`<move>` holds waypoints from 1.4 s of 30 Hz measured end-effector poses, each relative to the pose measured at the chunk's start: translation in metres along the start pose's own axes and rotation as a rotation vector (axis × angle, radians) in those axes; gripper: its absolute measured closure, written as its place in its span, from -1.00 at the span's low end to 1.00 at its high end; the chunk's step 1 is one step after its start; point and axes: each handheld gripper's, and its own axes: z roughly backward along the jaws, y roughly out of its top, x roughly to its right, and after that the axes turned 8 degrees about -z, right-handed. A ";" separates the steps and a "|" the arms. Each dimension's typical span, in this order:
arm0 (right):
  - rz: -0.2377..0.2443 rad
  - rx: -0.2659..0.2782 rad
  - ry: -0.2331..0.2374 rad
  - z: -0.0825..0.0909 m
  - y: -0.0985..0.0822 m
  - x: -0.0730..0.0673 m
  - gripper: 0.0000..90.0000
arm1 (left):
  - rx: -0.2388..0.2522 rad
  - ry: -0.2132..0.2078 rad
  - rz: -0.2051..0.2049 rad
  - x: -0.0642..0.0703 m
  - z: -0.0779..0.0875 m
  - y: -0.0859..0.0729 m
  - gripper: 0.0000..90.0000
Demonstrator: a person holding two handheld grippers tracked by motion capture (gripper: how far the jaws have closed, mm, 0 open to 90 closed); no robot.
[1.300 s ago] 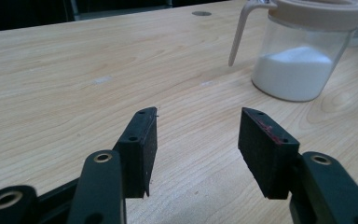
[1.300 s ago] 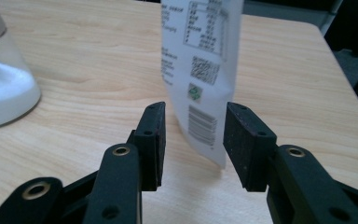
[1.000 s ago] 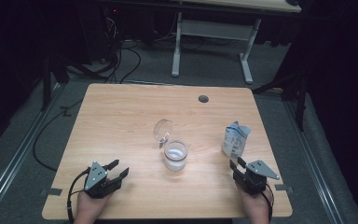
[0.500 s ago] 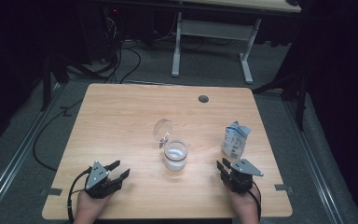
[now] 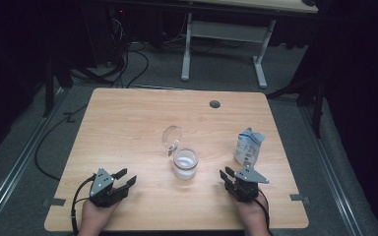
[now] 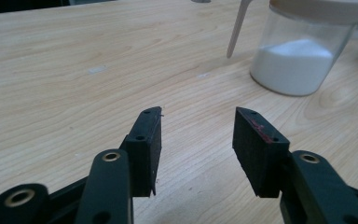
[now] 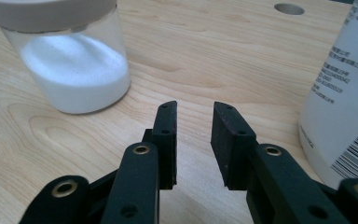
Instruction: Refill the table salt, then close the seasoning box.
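A clear glass jar [image 5: 185,163] holding white powder stands in the middle of the wooden table [image 5: 128,123], its round lid [image 5: 172,135] tipped open behind it. A white and blue pouch [image 5: 248,146] stands upright to the jar's right. My left gripper [image 5: 124,178] rests near the front left, open and empty, pointing toward the jar [image 6: 303,60]. My right gripper [image 5: 225,173] sits at the front right, just below the pouch, its jaws a narrow gap apart with nothing between them. In the right gripper view the right gripper [image 7: 195,109] has the jar [image 7: 74,70] ahead on the left and the pouch [image 7: 349,93] close on the right.
A round cable hole [image 5: 214,103] sits near the table's far edge. Beyond the table stand a white desk frame [image 5: 226,44] and loose cables [image 5: 123,59] on the grey floor. A pale strip [image 6: 237,25] hangs beside the jar in the left gripper view.
My right gripper has slid left along the front of the table, from the right edge to below the pouch, nearer the jar. The left gripper has stayed put.
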 end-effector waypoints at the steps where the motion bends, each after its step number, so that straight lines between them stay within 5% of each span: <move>1: -0.002 0.000 0.007 -0.001 0.001 0.000 0.59 | -0.002 -0.002 0.009 0.000 -0.001 0.000 0.19; 4: 0.006 0.001 0.027 -0.004 0.005 -0.002 0.61 | -0.005 -0.001 0.041 0.001 -0.005 0.003 0.18; 7: 0.019 0.006 0.036 -0.005 0.013 -0.003 0.68 | -0.024 0.006 0.023 0.005 -0.012 0.010 0.18; 16: 0.034 -0.014 0.054 -0.024 0.031 -0.014 0.91 | -0.038 -0.013 0.054 0.005 -0.033 0.030 0.33; 20: 0.034 -0.019 0.065 -0.032 0.037 -0.018 1.00 | -0.044 -0.019 0.057 0.004 -0.043 0.041 0.47; 23: 0.030 -0.016 0.077 -0.034 0.038 -0.020 1.00 | -0.053 -0.024 0.069 0.003 -0.050 0.048 0.80; 28: 0.029 -0.019 0.098 -0.037 0.032 -0.022 1.00 | -0.023 -0.026 0.100 0.001 -0.059 0.062 0.99; 42: 0.079 -0.018 0.127 -0.037 0.030 -0.043 1.00 | 0.030 -0.041 0.130 0.007 -0.079 0.094 1.00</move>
